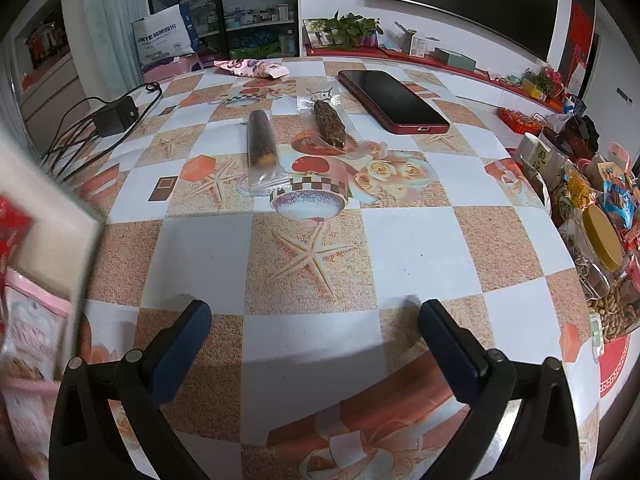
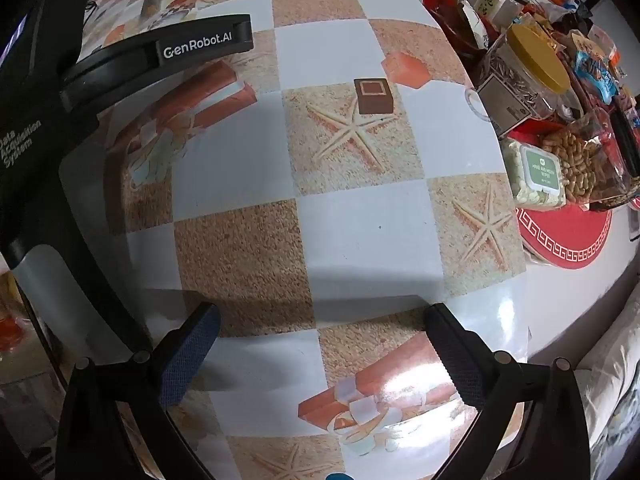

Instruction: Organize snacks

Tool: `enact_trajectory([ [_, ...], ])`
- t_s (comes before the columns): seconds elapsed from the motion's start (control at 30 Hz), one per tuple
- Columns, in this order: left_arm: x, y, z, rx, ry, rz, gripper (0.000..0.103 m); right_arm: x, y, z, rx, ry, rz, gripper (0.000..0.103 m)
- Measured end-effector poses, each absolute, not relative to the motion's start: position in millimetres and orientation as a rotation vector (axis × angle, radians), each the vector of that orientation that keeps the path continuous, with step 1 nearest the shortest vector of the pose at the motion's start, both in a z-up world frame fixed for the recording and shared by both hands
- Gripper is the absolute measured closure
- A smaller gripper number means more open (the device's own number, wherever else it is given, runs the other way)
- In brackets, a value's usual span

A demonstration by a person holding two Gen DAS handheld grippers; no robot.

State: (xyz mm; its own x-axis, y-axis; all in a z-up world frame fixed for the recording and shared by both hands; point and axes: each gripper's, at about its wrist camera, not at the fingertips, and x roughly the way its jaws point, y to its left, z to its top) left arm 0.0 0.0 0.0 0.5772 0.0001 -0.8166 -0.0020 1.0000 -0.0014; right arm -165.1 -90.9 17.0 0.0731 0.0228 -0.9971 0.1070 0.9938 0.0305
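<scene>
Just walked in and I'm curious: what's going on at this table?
A person is tidying snacks with two handheld grippers. Right now both the left gripper and the right gripper are open and empty above the tablecloth. Two wrapped snack bars lie untouched beside a phone, while a heap of snacks sits at the table's right edge.
</scene>
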Motion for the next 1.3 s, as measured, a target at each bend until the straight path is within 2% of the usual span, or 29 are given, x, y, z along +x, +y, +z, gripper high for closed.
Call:
enact_trajectory([
  [0.83, 0.0, -0.2, -0.1, -0.002, 0.956, 0.001, 0.000, -163.0, -92.2, 17.4, 0.116, 1.492, -0.068, 0.000],
  [1.3, -0.1, 0.0, -0.2, -0.002, 0.956, 0.001, 0.000, -176.6, -105.4, 11.0, 0.120, 1.626, -0.055, 0.000],
])
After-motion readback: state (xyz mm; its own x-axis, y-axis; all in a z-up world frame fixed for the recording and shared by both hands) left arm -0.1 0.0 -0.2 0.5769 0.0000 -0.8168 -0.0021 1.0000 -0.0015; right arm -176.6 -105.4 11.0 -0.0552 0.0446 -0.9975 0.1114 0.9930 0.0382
